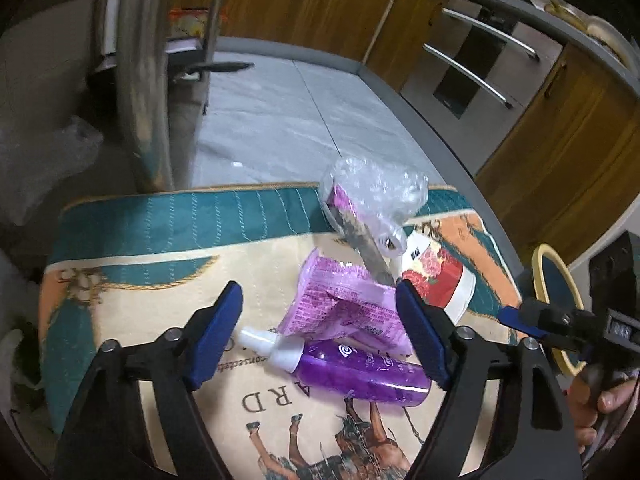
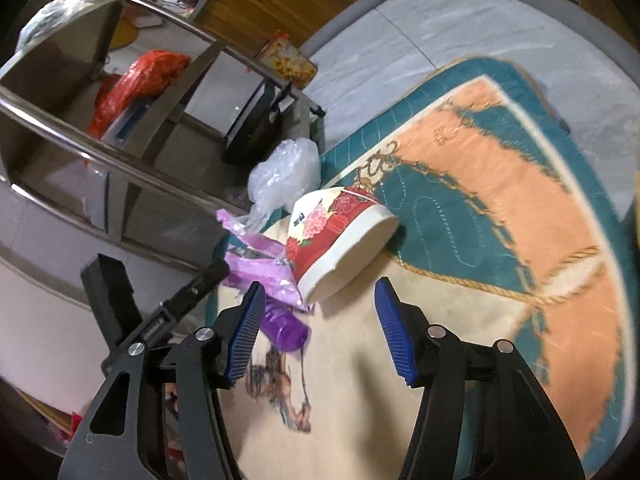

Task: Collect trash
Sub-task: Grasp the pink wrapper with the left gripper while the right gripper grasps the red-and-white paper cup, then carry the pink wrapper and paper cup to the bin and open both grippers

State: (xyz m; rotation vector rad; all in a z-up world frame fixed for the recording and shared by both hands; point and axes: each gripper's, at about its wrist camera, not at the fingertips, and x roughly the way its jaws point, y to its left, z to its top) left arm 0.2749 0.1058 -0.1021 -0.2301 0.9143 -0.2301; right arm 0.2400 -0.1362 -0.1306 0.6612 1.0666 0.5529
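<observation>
Nothing appears collected yet: the purple bottle (image 1: pixel 360 376), the pink wrapper (image 1: pixel 344 304), the crumpled clear plastic (image 1: pixel 376 192) and the tipped paper cup (image 2: pixel 340 240) all lie clustered on the rug (image 1: pixel 160 264). The left hand-held gripper (image 1: pixel 320 332) and right hand-held gripper (image 2: pixel 316 328) hover over them, jaws apart and empty.

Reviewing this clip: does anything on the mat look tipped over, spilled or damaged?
Yes. The floral paper cup lies on its side on the mat, its rim dented. The purple bottle also lies flat, beside a crumpled purple wrapper and a clear plastic bag. No spilled liquid shows.
</observation>
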